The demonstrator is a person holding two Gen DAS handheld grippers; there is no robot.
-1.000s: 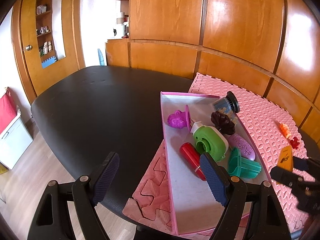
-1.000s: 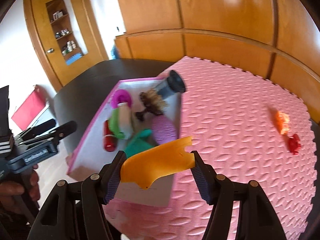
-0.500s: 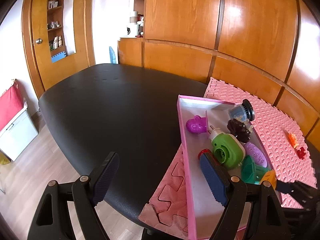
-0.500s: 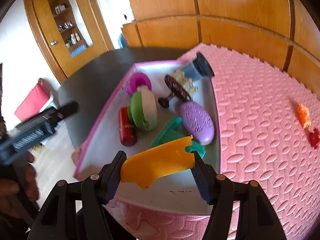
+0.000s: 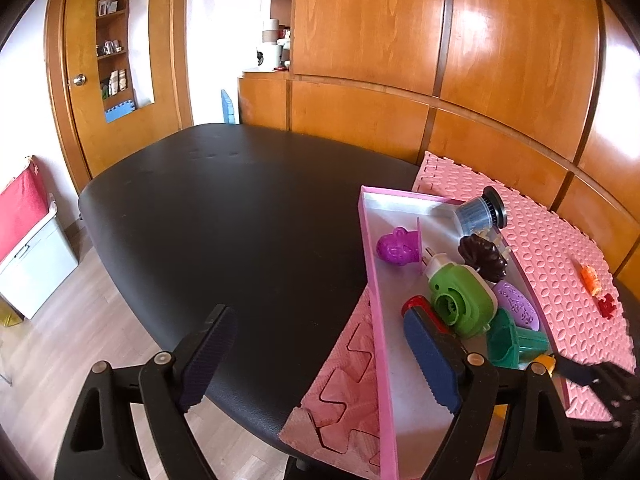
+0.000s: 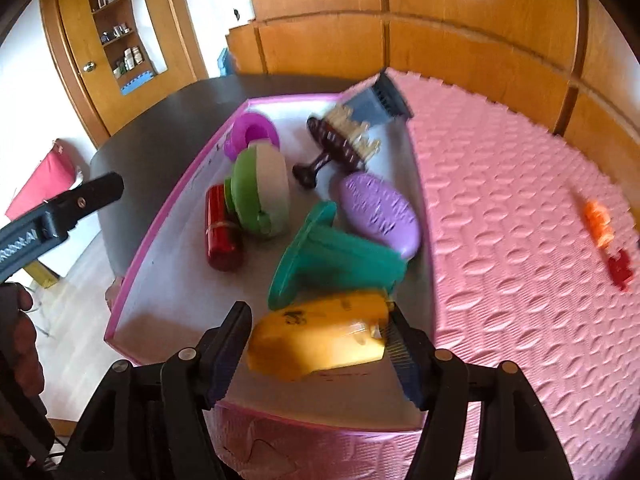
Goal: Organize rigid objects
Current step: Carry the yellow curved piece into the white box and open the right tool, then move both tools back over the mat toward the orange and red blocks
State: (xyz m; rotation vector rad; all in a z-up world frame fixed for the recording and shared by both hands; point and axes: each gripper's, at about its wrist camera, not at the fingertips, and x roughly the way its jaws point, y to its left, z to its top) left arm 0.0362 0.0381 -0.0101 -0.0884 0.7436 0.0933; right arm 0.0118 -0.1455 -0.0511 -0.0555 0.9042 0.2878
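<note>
1. Right hand-held gripper (image 6: 320, 344): fingers pinch a yellow-orange plastic piece (image 6: 320, 336) from both sides. The piece sits low over the near end of the pink-rimmed tray (image 6: 160, 216), just in front of the teal funnel-shaped piece (image 6: 336, 256). Whether it touches the tray floor cannot be told.
2. Left hand-held gripper (image 5: 320, 360): fingers spread wide, nothing between them. It hovers over the near edge of the black counter (image 5: 240, 216), its right finger (image 5: 428, 356) in front of the tray's left part.
3. Tray contents, right wrist view:
   - red cylinder (image 6: 222, 232) at left, touching the green-and-white round piece (image 6: 260, 192);
   - magenta ring (image 6: 250, 134) beyond that;
   - dark brown stemmed piece (image 6: 328, 152) towards the far end, cream toothed piece (image 6: 356, 134) just behind it;
   - grey ribbed cylinder with black cap (image 6: 378, 100) leaning on the tray's far right corner;
   - purple oval (image 6: 378, 212) against the right wall, touching the teal piece.
4. Tray rests on the pink foam mat (image 6: 520, 240), along the mat's left side.
5. Still on the mat, well apart from the tray: small orange piece (image 6: 598, 224), small red piece (image 6: 620, 270) near it.
6. Right wrist frame is motion-blurred; fine detail is unreliable.
</note>
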